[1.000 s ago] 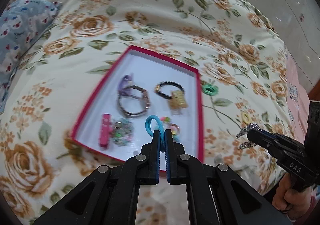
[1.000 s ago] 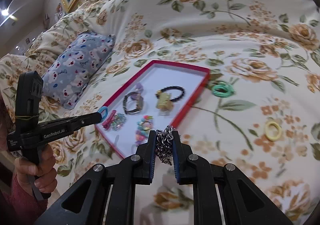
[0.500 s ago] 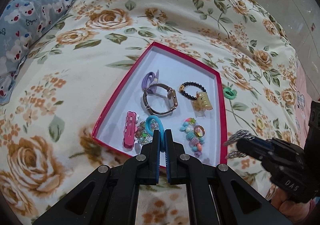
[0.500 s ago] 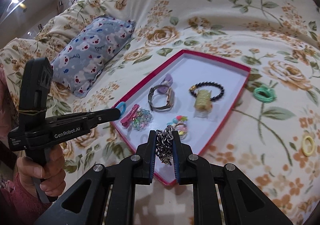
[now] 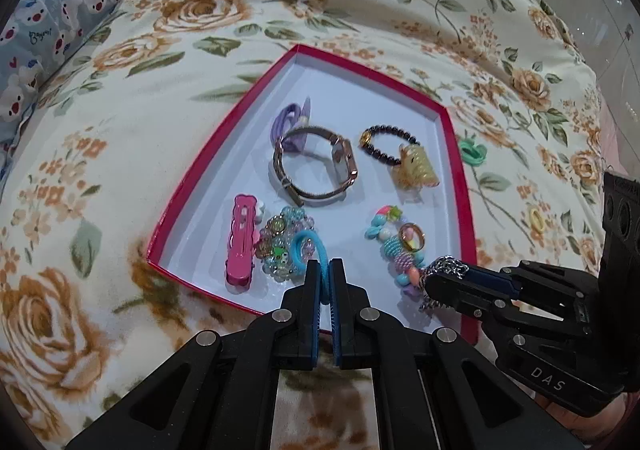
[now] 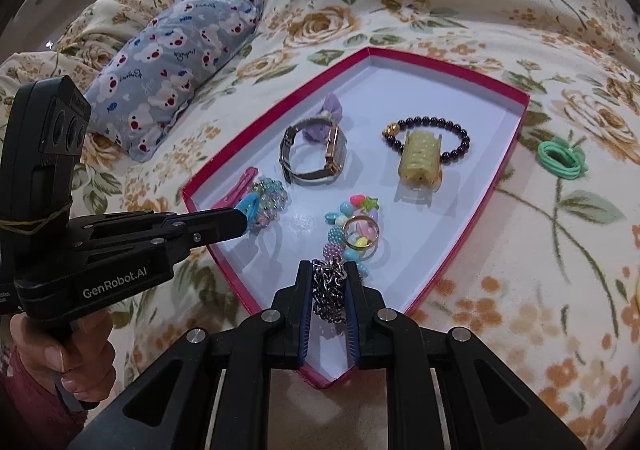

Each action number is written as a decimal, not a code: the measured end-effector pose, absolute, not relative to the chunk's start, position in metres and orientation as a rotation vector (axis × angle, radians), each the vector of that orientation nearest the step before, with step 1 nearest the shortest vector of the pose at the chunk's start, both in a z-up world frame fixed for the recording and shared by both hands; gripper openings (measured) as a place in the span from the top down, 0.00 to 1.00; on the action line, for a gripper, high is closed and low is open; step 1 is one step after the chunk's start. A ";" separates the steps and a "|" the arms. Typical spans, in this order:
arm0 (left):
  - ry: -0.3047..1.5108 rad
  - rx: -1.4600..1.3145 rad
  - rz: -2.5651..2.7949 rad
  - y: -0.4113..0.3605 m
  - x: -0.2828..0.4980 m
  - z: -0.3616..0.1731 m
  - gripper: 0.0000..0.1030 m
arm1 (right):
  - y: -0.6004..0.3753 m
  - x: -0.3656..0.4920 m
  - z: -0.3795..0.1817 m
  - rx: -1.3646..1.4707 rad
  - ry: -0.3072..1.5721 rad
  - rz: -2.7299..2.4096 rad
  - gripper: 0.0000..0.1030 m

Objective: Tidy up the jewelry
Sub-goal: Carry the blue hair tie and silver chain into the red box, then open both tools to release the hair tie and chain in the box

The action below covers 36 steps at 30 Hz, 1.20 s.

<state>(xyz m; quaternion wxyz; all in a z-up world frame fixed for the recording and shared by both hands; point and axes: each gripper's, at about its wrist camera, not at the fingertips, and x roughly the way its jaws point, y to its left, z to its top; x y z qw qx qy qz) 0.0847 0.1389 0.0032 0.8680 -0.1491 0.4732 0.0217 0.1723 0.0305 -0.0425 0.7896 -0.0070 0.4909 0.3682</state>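
Left gripper (image 5: 325,274) is pressed together on a blue hair tie (image 5: 306,250), loop sticking out past the tips, over the near-left part of the red tray (image 5: 460,170), right above the clear bead bracelet (image 5: 280,246) and beside the pink hair clip (image 5: 241,240). Right gripper (image 6: 329,282) pinches a bunched silver chain (image 6: 330,286), hanging over the tray's near edge, just short of the pastel bead bracelet (image 6: 352,226) and the gold ring (image 6: 361,232) sitting on it. Both loads are over the tray, neither released yet. Already inside: watch (image 6: 316,154), purple scrunchie (image 6: 332,110), dark bead bracelet (image 6: 436,130), yellow claw clip (image 6: 420,156). Left outside on the floral blanket (image 6: 480,10): green hair tie (image 6: 562,158) just past the tray's right wall, yellow hair tie (image 5: 536,218) further right; from the right wrist view it's only a sliver at the frame edge, so probably the same one. So roughly two drops pending, then two more pickups. Room: near half of the tray is crowded, with a bare strip between the two bead clusters and a big empty zone at the far end. Tray wall is low but the right gripper has to clear it; tips of the two grippers are near each other, so stagger the releases. Blue pillow (image 6: 172,62) is well apart, no obstruction.
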 end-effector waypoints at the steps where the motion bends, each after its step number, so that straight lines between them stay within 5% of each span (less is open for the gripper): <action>1: 0.998 -0.313 0.047 0.140 0.087 0.001 0.97 | 0.031 0.172 -0.044 -0.018 1.060 0.793 0.86; 17: 1.024 -0.310 0.055 0.138 0.095 -0.008 0.91 | 0.025 0.178 -0.053 0.024 1.088 0.800 0.82; 24: 1.014 -0.309 0.063 0.136 0.092 -0.005 0.80 | 0.017 0.177 -0.047 0.046 1.076 0.790 0.80; 36: 0.998 -0.308 0.074 0.137 0.081 0.003 0.70 | -0.004 0.175 -0.028 0.102 1.016 0.751 0.67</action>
